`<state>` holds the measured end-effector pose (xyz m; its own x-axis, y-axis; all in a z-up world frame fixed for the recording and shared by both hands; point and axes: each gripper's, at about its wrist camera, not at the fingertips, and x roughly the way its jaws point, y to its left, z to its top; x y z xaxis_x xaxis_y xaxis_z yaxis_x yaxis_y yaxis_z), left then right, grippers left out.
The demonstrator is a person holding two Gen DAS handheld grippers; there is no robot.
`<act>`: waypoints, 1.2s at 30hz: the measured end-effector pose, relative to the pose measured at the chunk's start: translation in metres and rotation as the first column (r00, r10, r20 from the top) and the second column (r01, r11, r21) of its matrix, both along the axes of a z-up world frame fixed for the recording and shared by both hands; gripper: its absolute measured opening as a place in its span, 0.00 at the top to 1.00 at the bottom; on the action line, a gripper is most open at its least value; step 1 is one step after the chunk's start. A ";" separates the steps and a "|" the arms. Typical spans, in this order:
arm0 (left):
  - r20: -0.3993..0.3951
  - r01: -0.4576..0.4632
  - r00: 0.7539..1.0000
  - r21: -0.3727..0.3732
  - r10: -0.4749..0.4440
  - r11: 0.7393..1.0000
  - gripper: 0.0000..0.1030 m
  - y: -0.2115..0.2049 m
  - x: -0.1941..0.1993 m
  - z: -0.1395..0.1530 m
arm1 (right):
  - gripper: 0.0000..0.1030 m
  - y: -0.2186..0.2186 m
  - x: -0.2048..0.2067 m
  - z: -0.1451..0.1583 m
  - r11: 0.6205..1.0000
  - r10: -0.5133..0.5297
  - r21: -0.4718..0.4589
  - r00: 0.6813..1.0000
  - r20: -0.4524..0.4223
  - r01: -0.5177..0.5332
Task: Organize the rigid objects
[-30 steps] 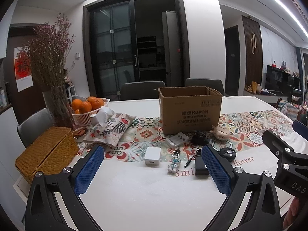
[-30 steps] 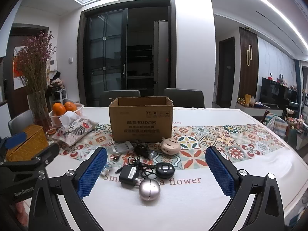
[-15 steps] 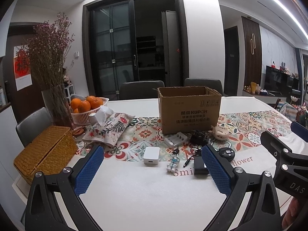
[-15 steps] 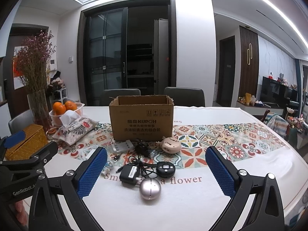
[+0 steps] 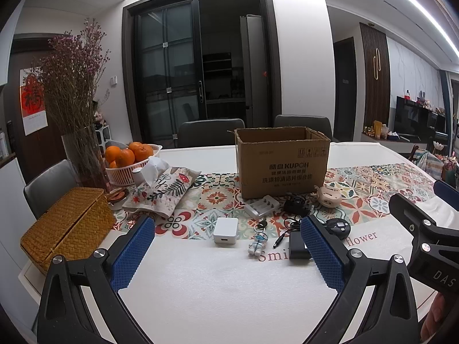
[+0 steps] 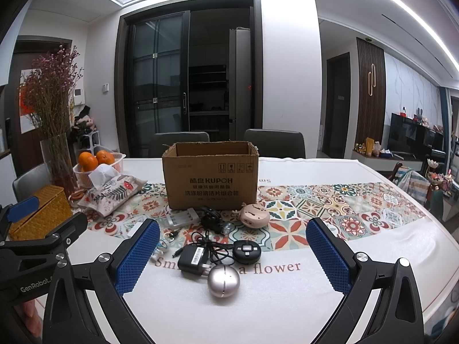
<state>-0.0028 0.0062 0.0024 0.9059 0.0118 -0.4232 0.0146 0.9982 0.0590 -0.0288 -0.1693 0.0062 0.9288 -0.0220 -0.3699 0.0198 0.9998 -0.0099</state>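
An open cardboard box [image 5: 282, 164] [image 6: 210, 177] stands on the patterned table runner. In front of it lie small items: a white charger cube [image 5: 225, 230], an astronaut keychain [image 5: 257, 243], a battery charger [image 5: 261, 205], a black power adapter with cable [image 6: 192, 261], a silver egg-shaped object [image 6: 223, 280], a round black device [image 6: 246, 250] and a beige round toy [image 6: 254, 215]. My left gripper [image 5: 226, 253] is open and empty above the near table. My right gripper [image 6: 232, 258] is open and empty, hovering before the silver egg.
A woven basket [image 5: 67, 226], a fabric tissue pouch [image 5: 162, 190], a basket of oranges [image 5: 129, 160] and a vase of dried flowers [image 5: 83, 154] stand at the left. Chairs [image 5: 210, 136] stand behind the table. The table edge curves away at the right [image 6: 439, 258].
Both views have shifted only slightly; the left gripper drew back a little. Both grippers stay open and no object has moved.
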 end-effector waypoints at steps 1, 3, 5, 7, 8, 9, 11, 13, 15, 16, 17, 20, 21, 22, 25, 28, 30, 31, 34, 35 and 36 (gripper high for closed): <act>-0.003 0.001 1.000 -0.001 -0.001 1.000 0.00 0.000 0.001 0.000 | 0.00 0.000 0.000 0.000 1.000 0.000 0.000 1.000 0.000 0.000; -0.007 0.002 1.000 -0.001 -0.002 1.000 0.00 0.000 0.001 -0.002 | 0.00 0.000 0.000 0.000 1.000 0.000 0.000 1.000 -0.001 0.000; -0.010 0.003 1.000 -0.003 -0.003 1.000 0.00 0.000 0.002 -0.002 | 0.00 0.000 0.000 0.000 1.000 0.000 -0.001 1.000 -0.002 0.000; -0.010 0.002 1.000 -0.001 -0.002 1.000 0.00 0.000 0.001 -0.002 | 0.00 0.000 0.000 -0.001 1.000 0.000 -0.001 1.000 -0.003 0.000; -0.010 0.003 1.000 -0.002 -0.003 1.000 0.00 0.000 0.001 -0.002 | 0.00 0.000 0.001 -0.001 1.000 0.000 -0.001 1.000 -0.003 0.000; -0.011 0.005 1.000 -0.003 -0.005 1.000 0.00 0.000 0.002 -0.002 | 0.00 0.000 0.001 -0.001 1.000 0.000 -0.001 1.000 -0.004 0.000; -0.013 0.006 1.000 -0.004 -0.006 1.000 0.00 0.001 0.001 -0.003 | 0.00 0.000 0.000 -0.001 1.000 0.000 0.000 1.000 -0.003 0.000; -0.012 0.005 1.000 -0.004 -0.005 1.000 0.00 0.001 0.001 -0.003 | 0.00 0.000 0.000 -0.001 1.000 0.001 -0.001 1.000 -0.003 -0.001; -0.011 0.004 1.000 -0.002 -0.004 1.000 0.00 0.001 0.001 -0.004 | 0.00 0.000 0.000 -0.001 1.000 0.000 -0.001 1.000 -0.003 0.000; -0.012 0.004 1.000 -0.003 -0.004 1.000 0.00 0.001 0.001 -0.004 | 0.00 0.000 0.001 -0.001 1.000 0.000 -0.001 1.000 -0.003 0.000; -0.012 0.003 1.000 -0.002 -0.003 1.000 0.00 0.001 0.001 -0.004 | 0.00 0.000 0.001 -0.001 1.000 0.000 -0.001 1.000 -0.003 0.000; -0.012 0.004 1.000 -0.002 -0.004 1.000 0.00 0.001 0.001 -0.004 | 0.00 0.000 0.001 0.000 1.000 0.000 0.000 1.000 -0.004 0.000; -0.013 0.004 1.000 -0.002 -0.004 1.000 0.00 0.001 0.001 -0.004 | 0.00 -0.001 0.001 -0.001 1.000 0.000 0.001 1.000 -0.006 0.000; -0.013 0.004 1.000 -0.003 -0.004 1.000 0.00 0.001 0.001 -0.004 | 0.00 0.000 0.001 -0.001 1.000 0.000 0.001 1.000 -0.007 0.000; -0.013 0.006 1.000 -0.003 -0.006 1.000 0.00 0.001 0.001 -0.003 | 0.00 0.000 0.001 -0.001 1.000 0.001 0.001 1.000 -0.007 -0.001; -0.014 0.007 1.000 -0.003 -0.007 1.000 0.00 0.001 0.000 -0.003 | 0.00 -0.001 0.001 -0.001 1.000 0.001 0.001 1.000 -0.008 -0.001; -0.014 0.006 1.000 -0.004 -0.006 1.000 0.00 0.001 0.000 -0.003 | 0.00 -0.001 0.001 -0.001 1.000 0.001 0.001 1.000 -0.008 -0.001; -0.016 0.008 1.000 -0.004 -0.008 1.000 0.00 0.001 0.001 -0.003 | 0.00 -0.001 0.001 -0.002 1.000 0.001 0.002 1.000 -0.010 -0.001; -0.022 0.013 1.000 -0.007 -0.013 1.000 0.00 0.001 0.002 -0.004 | 0.00 -0.001 0.002 -0.002 1.000 0.001 0.001 1.000 -0.010 -0.001; -0.023 0.015 1.000 -0.008 -0.015 1.000 0.00 0.001 0.002 -0.004 | 0.00 0.000 0.002 -0.002 1.000 0.001 0.002 1.000 -0.011 -0.001; -0.023 0.014 1.000 -0.008 -0.015 1.000 0.00 0.001 0.003 -0.004 | 0.00 0.000 0.002 -0.002 1.000 0.001 0.002 1.000 -0.011 -0.001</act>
<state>-0.0001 0.0070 -0.0016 0.8959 -0.0045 -0.4442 0.0303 0.9982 0.0508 -0.0271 -0.1696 0.0042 0.9247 -0.0205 -0.3802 0.0186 0.9998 -0.0086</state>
